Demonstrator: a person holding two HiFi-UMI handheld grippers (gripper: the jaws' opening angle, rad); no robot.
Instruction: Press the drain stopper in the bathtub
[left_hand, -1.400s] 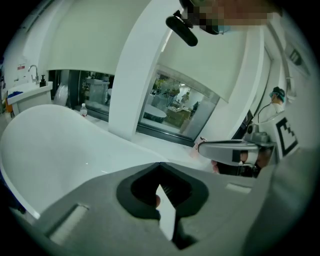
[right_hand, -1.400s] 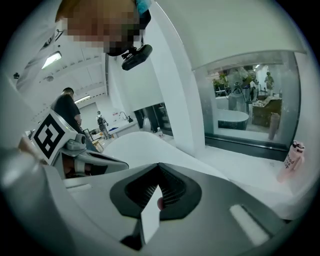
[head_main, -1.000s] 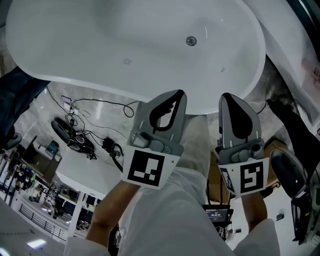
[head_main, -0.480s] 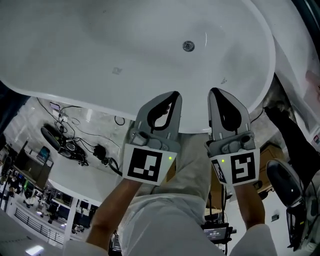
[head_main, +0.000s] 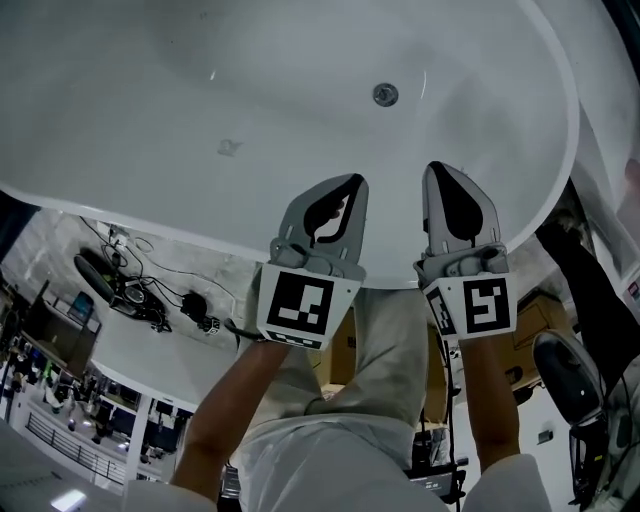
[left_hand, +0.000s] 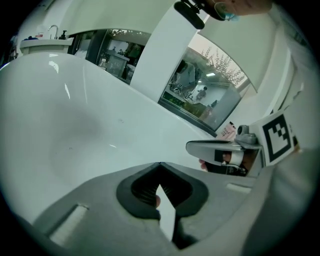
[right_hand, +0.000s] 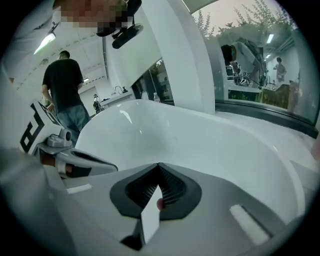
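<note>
A white bathtub (head_main: 120, 120) fills the top of the head view. Its round metal drain stopper (head_main: 385, 95) sits in the tub floor at upper right. Both grippers hover over the near rim, side by side, well short of the stopper. My left gripper (head_main: 343, 184) is shut, tips touching, with nothing held; my right gripper (head_main: 446, 170) is shut and empty too, and is the nearer one to the stopper. In the left gripper view the closed jaws (left_hand: 160, 165) point into the tub (left_hand: 75, 130). The right gripper view shows the same (right_hand: 159, 166). Neither gripper view shows the stopper.
Cables and black devices (head_main: 140, 290) lie on the floor left of the tub. A dark object (head_main: 572, 372) stands at the right. A person in a black shirt (right_hand: 62, 82) stands beyond the tub. A glass partition (left_hand: 200, 100) runs behind it.
Both grippers have moved forward from below the rim to over the tub's near edge. The tub fills more of the head view. Both stayed shut.
</note>
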